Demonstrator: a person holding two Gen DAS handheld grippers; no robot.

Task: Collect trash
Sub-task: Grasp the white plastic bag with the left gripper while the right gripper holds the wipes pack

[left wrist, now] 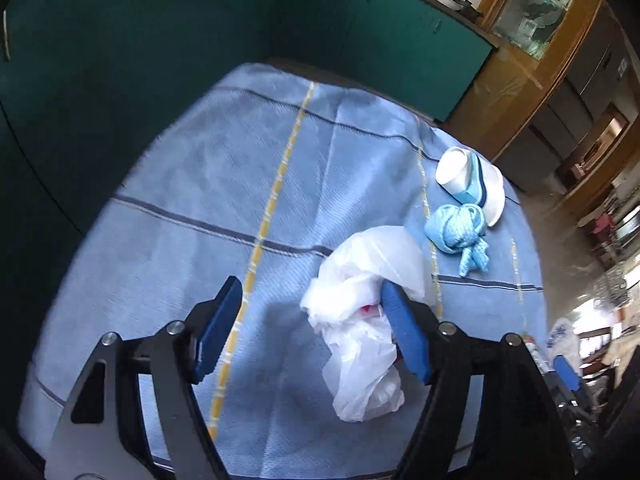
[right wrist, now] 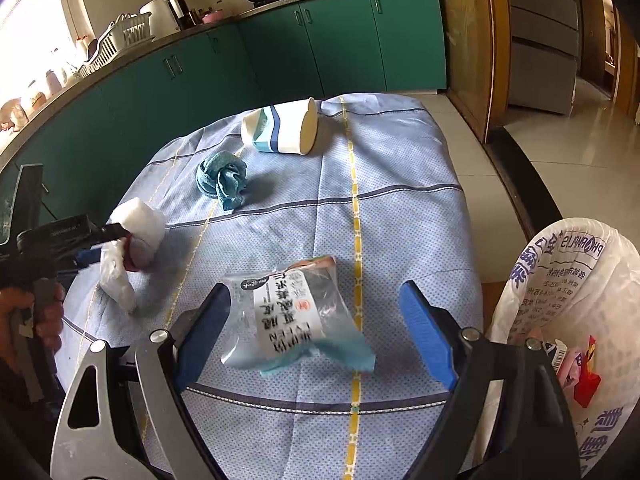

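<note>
**Gathering rubbish off the blue cloth, both grippers spread**

Looking along our left gripper (left wrist: 312, 332), we are seeing its blue pads standing apart over the blue checked tablecloth (left wrist: 192, 184). A crumpled white plastic bag (left wrist: 360, 320) with something red inside is lying at the lower centre of that frame, pressed up against the inner face of the right-hand pad; the left-hand pad is standing clear of it, so nothing is being pinched. Above and to the right of the bag, a knotted light-blue cloth (left wrist: 460, 232) is resting just beside a tipped-over paper cup (left wrist: 472, 180) near the cloth's right edge.

From the right wrist view, we are holding our right gripper (right wrist: 316, 332) wide open, low in the frame, with a clear printed food wrapper (right wrist: 296, 312) lying flat on the tablecloth between the two pads; neither pad is touching it. At the right edge of the frame a bin lined with a printed plastic bag (right wrist: 580, 272) is standing beside the table, scraps of packaging already showing inside. At the left edge we are seeing a hand (right wrist: 24, 312) gripping the left gripper's handle, its tip at the white bag. The paper cup is lying on its side at the upper centre, with the blue cloth below and left of it.
</note>
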